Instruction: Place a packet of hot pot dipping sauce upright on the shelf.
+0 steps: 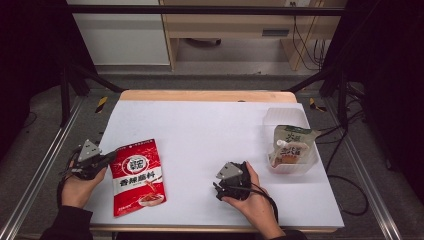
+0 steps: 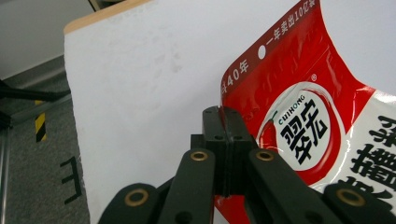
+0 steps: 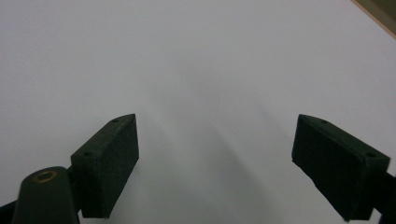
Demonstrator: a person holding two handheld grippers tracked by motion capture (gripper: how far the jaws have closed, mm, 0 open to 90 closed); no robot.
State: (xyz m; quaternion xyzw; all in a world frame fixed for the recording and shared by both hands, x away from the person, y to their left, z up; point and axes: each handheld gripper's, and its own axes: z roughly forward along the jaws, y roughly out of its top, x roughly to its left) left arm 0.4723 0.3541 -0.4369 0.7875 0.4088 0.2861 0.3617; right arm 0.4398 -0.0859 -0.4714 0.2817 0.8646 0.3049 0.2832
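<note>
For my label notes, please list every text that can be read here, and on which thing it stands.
"CUIHONG": red pouch, in its round white emblem.
"翠宏": same emblem, black characters.
"一年卖出10亿袋": pouch's dark top band.
"40年": same band, near the left gripper.
"香辣酱料": pouch front in the high view, roughly legible.
Spouted pouch in the clear tub: print too blurred to read.
</note>
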